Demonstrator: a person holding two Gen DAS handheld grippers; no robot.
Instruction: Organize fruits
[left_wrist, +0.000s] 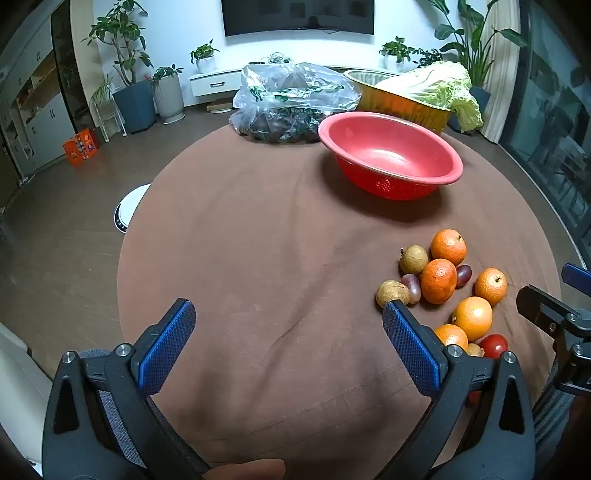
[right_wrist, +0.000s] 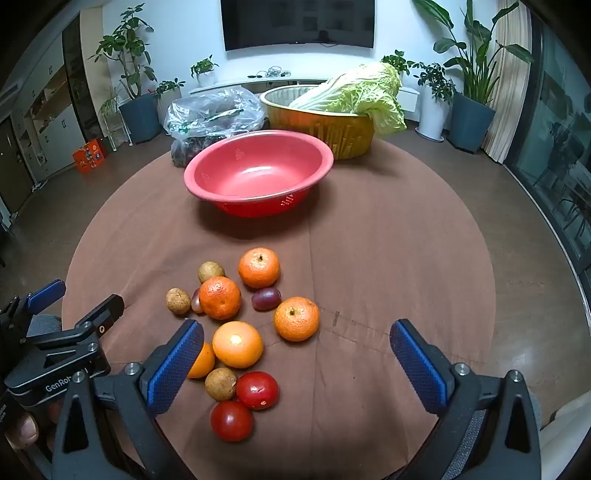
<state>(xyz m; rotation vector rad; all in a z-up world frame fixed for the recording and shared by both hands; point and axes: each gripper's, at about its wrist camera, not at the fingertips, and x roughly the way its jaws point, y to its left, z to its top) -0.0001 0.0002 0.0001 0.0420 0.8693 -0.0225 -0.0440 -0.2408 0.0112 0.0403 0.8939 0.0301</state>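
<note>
Fruit pile (right_wrist: 236, 332) sits loose on the brown tablecloth (right_wrist: 369, 258), near edge, well short of the red bowl (right_wrist: 258, 173). My right gripper (right_wrist: 295, 343) hovers over the pile, fingers spread, holding nothing. My left gripper (left_wrist: 288, 321) beside it, also spread, empty. Cabbage (right_wrist: 362, 96) in yellow basin (right_wrist: 332, 125) behind.

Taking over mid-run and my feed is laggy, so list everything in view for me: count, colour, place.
oranges: five, orange, loose on the near cloth
tomatoes: two, red, nearest edge of the fruit cluster
longans: three, tan, among the oranges
grapes: two, purple, beside the oranges
red basin: one, empty, behind the fruit
gold basin: one, far side, holding a cabbage
plastic bag: one, clear, dark contents, far left
tablecloth: brown
left gripper: open, over bare cloth
right gripper: open, beside the fruit
</note>
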